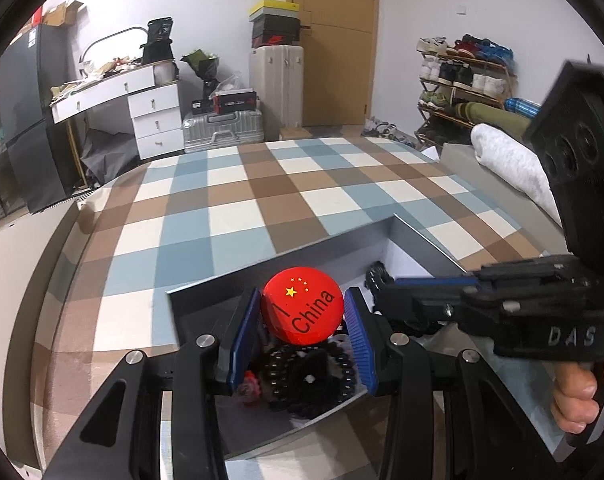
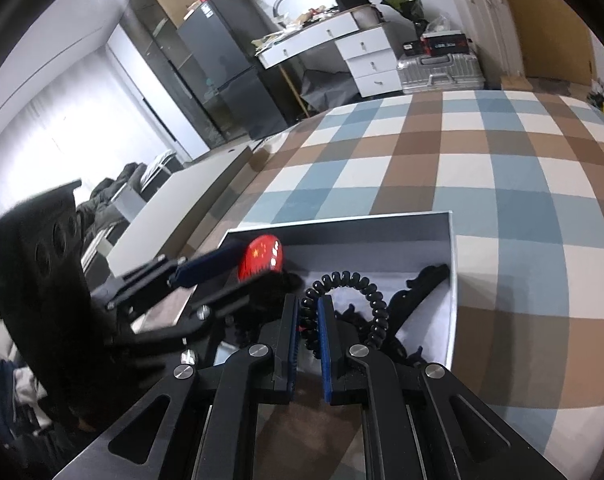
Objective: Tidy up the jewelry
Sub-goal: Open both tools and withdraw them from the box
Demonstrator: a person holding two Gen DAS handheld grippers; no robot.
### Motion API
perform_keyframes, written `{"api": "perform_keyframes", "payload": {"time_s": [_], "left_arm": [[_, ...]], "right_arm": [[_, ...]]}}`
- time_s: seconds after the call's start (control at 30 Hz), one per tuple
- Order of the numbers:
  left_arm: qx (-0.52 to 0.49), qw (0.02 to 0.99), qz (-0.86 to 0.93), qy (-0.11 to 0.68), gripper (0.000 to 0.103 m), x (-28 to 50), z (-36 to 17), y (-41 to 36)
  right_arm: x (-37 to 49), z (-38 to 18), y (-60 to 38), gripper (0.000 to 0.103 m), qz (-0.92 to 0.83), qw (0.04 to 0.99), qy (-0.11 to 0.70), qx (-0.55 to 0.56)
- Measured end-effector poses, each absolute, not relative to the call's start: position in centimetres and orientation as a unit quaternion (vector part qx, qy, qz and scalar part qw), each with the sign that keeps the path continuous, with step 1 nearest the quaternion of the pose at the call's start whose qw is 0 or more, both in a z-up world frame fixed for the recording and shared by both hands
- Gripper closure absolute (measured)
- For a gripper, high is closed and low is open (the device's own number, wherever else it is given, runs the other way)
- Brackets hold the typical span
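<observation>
Jewelry fills a grey box (image 2: 451, 248) on the checked bedspread (image 1: 262, 184). Left gripper (image 1: 302, 320) clamps a red badge (image 1: 302, 306) above the box's left end; right gripper (image 2: 307, 320), beside it, pinches a black coiled band (image 2: 365, 284), its loop arching away.

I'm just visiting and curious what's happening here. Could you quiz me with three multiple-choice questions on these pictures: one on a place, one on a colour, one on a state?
1. Where is the grey box?
A. on a checked cloth
B. on a shelf
C. on the floor

2. What colour is the round badge?
A. green
B. red
C. white

3. What is the right gripper doing?
A. hanging open
B. gripping the black coil hair tie
C. gripping the badge

Answers: 1 A, checks surround the box. 2 B, red with yellow stars. 3 B, the pads squeeze the coil.
</observation>
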State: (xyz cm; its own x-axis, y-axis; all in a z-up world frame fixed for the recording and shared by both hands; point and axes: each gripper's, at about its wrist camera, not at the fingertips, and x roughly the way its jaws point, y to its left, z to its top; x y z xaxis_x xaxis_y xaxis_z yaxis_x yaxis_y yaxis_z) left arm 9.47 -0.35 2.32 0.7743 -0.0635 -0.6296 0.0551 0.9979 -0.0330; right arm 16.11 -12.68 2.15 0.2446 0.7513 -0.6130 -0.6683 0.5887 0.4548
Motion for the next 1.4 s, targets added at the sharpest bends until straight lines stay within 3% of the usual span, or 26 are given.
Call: {"api": "perform_keyframes", "payload": {"time_s": [0.4,0.67,0.73,0.77,0.83,0.87,1.0,1.03,1.17,1.27,1.4], "left_arm": [[-0.015,0.939,-0.035,0.341,0.066,9.4,1.5,-1.1],[-0.011,0.944,-0.035,0.328,0.065,8.7,1.9,-1.3],[-0.009,0.944,-0.034,0.329,0.058,8.3,2.0,-1.2],[-0.01,0.944,-0.034,0.328,0.044,8.1,2.1,-1.2],[-0.014,0.947,-0.032,0.319,0.027,7.5,2.3,-0.9],[-0.016,0.949,-0.032,0.313,0.024,7.3,2.4,-0.8],[-0.018,0.953,-0.03,0.302,0.022,6.3,2.8,-0.5],[-0.018,0.954,-0.027,0.298,0.021,6.1,2.9,-0.5],[-0.015,0.959,-0.013,0.283,0.011,5.3,2.8,-0.3],[-0.016,0.962,-0.003,0.274,0.002,4.8,2.8,0.1],[-0.029,0.963,0.001,0.269,0.002,4.8,2.7,0.8]], "right_arm": [[17.1,2.5,-14.3,0.092,0.457,0.776,0.416,0.122],[16.5,3.5,-15.2,0.089,0.443,0.796,0.397,0.111],[16.4,3.6,-15.3,0.079,0.435,0.802,0.395,0.104],[16.2,3.7,-15.4,0.069,0.431,0.807,0.391,0.097],[15.8,3.8,-15.8,0.06,0.428,0.815,0.382,0.087],[15.5,3.9,-16.0,0.053,0.431,0.815,0.377,0.086],[14.7,4.1,-16.6,0.03,0.438,0.818,0.363,0.084],[14.5,4.2,-16.6,0.028,0.437,0.821,0.36,0.078],[13.5,4.4,-16.8,0.006,0.434,0.833,0.339,0.056],[12.7,4.5,-16.8,0.0,0.442,0.837,0.321,0.037],[11.7,4.6,-16.8,0.0,0.433,0.854,0.287,0.004]]}}
